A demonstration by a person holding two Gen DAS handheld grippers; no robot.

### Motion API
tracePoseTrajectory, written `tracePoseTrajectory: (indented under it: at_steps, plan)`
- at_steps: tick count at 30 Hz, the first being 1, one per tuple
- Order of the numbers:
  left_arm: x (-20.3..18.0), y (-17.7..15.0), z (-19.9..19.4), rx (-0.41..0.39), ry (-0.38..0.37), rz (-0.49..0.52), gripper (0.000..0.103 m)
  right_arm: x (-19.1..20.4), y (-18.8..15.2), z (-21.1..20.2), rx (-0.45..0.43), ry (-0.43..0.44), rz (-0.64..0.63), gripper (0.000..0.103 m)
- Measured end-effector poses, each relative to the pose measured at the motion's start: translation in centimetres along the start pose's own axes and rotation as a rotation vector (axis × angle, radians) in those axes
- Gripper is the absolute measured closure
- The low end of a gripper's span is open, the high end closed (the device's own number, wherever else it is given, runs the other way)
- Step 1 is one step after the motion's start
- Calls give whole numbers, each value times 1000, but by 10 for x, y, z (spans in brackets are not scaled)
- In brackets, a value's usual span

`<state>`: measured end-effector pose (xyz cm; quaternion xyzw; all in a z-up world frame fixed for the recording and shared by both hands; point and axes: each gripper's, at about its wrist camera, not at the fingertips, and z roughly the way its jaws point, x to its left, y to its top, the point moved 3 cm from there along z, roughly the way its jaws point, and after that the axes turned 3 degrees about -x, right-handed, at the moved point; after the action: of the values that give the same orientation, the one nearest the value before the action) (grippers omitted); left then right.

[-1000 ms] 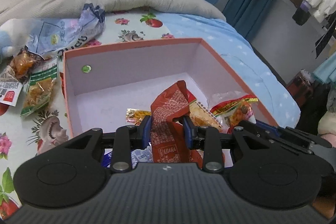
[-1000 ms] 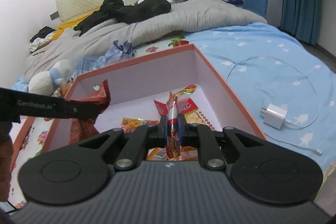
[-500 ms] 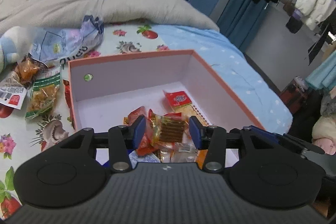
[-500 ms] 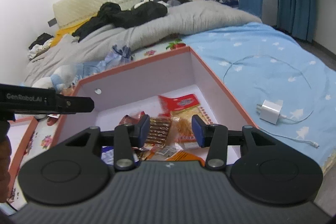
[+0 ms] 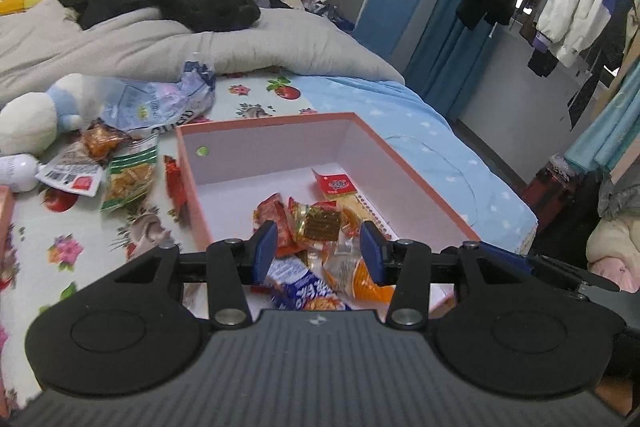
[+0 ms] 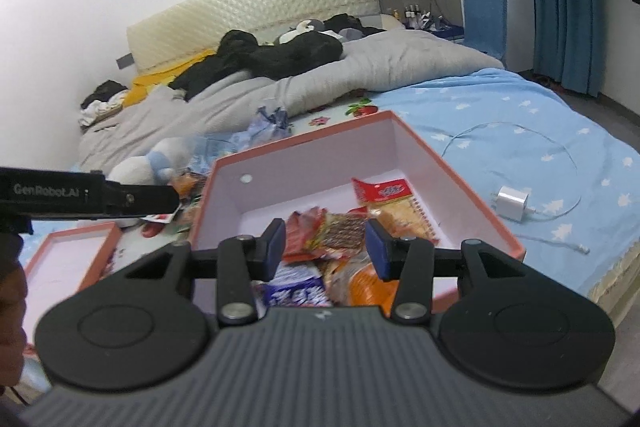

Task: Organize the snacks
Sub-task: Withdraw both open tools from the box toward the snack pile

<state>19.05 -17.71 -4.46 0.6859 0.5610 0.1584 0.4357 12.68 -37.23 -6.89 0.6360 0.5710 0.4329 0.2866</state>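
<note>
Both your left gripper [image 5: 318, 251] and right gripper [image 6: 325, 249] gape empty; loose snack packets [image 5: 128, 179] lie at ten o'clock, nearer your left.

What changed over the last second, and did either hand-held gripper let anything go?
Both did: the left hand-held gripper dropped its red packet, the right hand-held gripper its slim one, into the box. Both now stand open, empty, drawn back. Loose snacks left of the box stayed.

Support surface: bed [image 5: 420, 131], blue star-print sheet on the right side, floral cloth [image 5: 60, 239] on the left. Directly on it: pink-rimmed box [image 5: 420, 171], loose snack packets [image 5: 128, 179], crumpled bag [image 5: 160, 103], plush toy [image 5: 36, 115], grey duvet [image 5: 260, 47]. White charger [image 6: 513, 202] with cable lies on the sheet; second shallow box [image 6: 68, 267] beside the first.
</note>
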Motion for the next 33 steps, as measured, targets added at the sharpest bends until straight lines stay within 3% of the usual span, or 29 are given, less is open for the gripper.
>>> tracePoseTrajectory:
  at_steps: [9, 16, 22, 33]
  plan:
    - [13, -24, -60, -43, 35, -35, 52, 36, -16, -33, -1, 62, -35, 56]
    - [27, -59, -99, -48, 128, -35, 52, 68, -41, -48, 38, 128, -97, 57]
    - [51, -88, -134, -66, 185, -101, 52, 94, -58, -60, 44, 180, -142, 56]
    - [97, -119, -162, -71, 234, -196, 52, 138, -82, -57, 93, 234, -192, 57]
